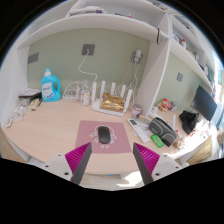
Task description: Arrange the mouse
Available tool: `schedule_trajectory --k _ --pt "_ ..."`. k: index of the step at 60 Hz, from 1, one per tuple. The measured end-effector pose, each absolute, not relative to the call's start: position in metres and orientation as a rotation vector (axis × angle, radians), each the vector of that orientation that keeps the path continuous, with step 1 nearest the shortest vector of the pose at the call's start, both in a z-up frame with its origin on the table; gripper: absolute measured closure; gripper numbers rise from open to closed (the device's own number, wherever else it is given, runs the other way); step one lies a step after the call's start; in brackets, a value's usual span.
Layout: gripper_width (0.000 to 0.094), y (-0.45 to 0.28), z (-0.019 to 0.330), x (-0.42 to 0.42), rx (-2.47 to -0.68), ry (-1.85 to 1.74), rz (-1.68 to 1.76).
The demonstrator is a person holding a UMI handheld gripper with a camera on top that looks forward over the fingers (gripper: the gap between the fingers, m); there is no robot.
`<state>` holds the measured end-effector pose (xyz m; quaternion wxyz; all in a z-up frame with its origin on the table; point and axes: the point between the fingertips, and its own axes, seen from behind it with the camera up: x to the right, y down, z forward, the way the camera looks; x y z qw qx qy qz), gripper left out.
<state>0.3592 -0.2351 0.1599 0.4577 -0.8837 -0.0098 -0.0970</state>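
Starting at the left, a blue detergent bottle (50,86) stands at the back of the desk (45,128), with some small clutter beside it that can't be made out, all well clear of the action. Moving in, the gripper (112,152) hovers low with its fingers spread wide apart and nothing held; the left pink pad (78,154) and its partner frame the pale mouse mat (104,135) just ahead. There sits the black mouse (103,134), on the mat, just beyond the fingertips and roughly centred between them. It looks light and rigid, a smooth curved plastic shell that's probably slippery on top, so the flat flanks are the sensible place to pinch, low down and squarely, lest it squirt forward. Behind it a white router (113,99) with upright antennas stands against the wall, cables trailing, far enough back not to interfere. Further right lie a small phone-like slab (134,122), a dark bundle (163,128) and a monitor (205,101); the slab is the nearest obstacle.
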Motion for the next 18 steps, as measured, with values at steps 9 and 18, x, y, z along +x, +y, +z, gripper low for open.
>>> schedule_trajectory --k 9,18 --pt "0.0084 -0.255 0.170 0.356 -2.169 -0.021 -0.241" --pt "0.0086 -0.260 0.176 0.353 -2.157 -0.023 -0.238"
